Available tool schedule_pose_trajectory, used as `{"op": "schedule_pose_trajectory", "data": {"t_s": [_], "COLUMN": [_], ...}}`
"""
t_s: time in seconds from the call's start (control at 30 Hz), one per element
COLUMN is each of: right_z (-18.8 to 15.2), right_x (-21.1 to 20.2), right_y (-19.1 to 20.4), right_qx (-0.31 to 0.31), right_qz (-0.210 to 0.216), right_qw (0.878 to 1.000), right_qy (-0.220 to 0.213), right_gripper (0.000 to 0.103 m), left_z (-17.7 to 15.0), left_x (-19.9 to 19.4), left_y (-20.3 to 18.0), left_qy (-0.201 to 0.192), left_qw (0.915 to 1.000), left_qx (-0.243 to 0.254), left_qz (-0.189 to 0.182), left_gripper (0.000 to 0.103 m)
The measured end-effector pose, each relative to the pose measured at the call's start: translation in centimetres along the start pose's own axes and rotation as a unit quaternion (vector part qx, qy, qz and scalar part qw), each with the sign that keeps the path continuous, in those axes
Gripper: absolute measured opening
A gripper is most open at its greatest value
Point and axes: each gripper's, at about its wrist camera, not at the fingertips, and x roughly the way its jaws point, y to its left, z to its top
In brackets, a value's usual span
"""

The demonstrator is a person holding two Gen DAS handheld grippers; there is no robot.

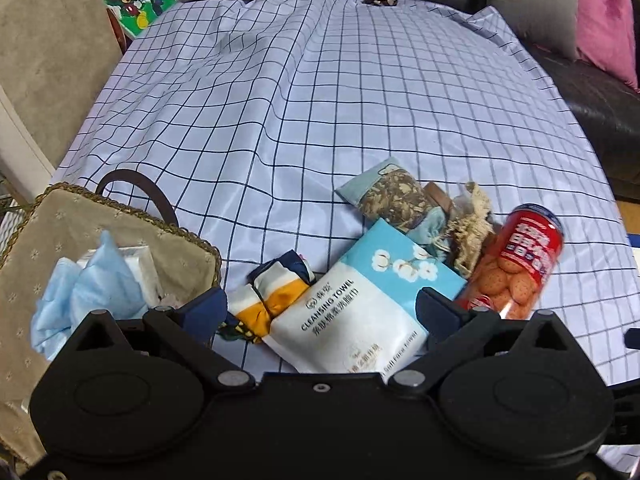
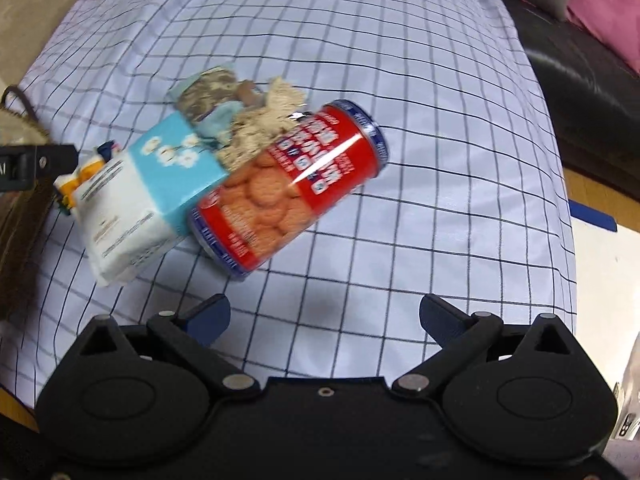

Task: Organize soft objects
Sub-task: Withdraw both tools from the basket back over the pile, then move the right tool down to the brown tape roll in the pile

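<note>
Left tool [image 1: 322, 314] wide over towel pack [image 1: 360, 304]; right tool [image 2: 324, 316] wide, bare cloth [image 2: 440, 216] ahead.

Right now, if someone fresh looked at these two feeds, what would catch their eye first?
Probably the red biscuit can, lying on its side on the checked cloth right ahead of the open right gripper. Next, the white and blue towel pack against the can's left side, sitting between the fingers of the open left gripper. Then the lined basket at far left, with light blue cloth inside.
</note>
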Motion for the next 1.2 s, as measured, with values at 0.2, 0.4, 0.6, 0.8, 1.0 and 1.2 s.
{"op": "schedule_pose_trajectory", "data": {"t_s": [0.2, 0.4, 0.6, 0.8, 1.0, 1.2], "right_z": [1.3, 3.6, 7.6, 11.9, 15.0, 16.4], "right_x": [0.0, -1.2, -0.6, 3.1, 6.5, 9.0], "right_y": [-0.6, -0.6, 0.4, 3.0, 5.1, 6.4], "right_qx": [0.024, 0.035, 0.045, 0.044, 0.029, 0.009], "right_qz": [-0.006, -0.017, -0.008, -0.009, -0.019, -0.012], "right_qw": [0.999, 0.996, 0.994, 0.996, 0.996, 0.998], "right_qy": [-0.023, -0.08, -0.101, -0.082, -0.078, -0.063], "right_gripper": [0.096, 0.09, 0.086, 0.085, 0.085, 0.085], "left_z": [1.2, 2.1, 2.2, 2.5, 2.7, 2.7], "left_x": [2.1, 3.0, 3.9, 3.8, 4.3, 4.6], "left_y": [0.5, 0.5, 0.9, 1.7, 2.1, 2.1], "left_qy": [0.021, 0.032, 0.042, 0.039, 0.043, 0.045], "left_qw": [0.9994, 0.9986, 0.9981, 0.998, 0.9976, 0.9975], "left_qx": [-0.026, -0.037, -0.039, -0.047, -0.053, -0.052], "left_qz": [-0.01, -0.022, -0.021, -0.014, -0.014, -0.015], "left_gripper": [0.097, 0.097, 0.097, 0.097, 0.097, 0.097]}}
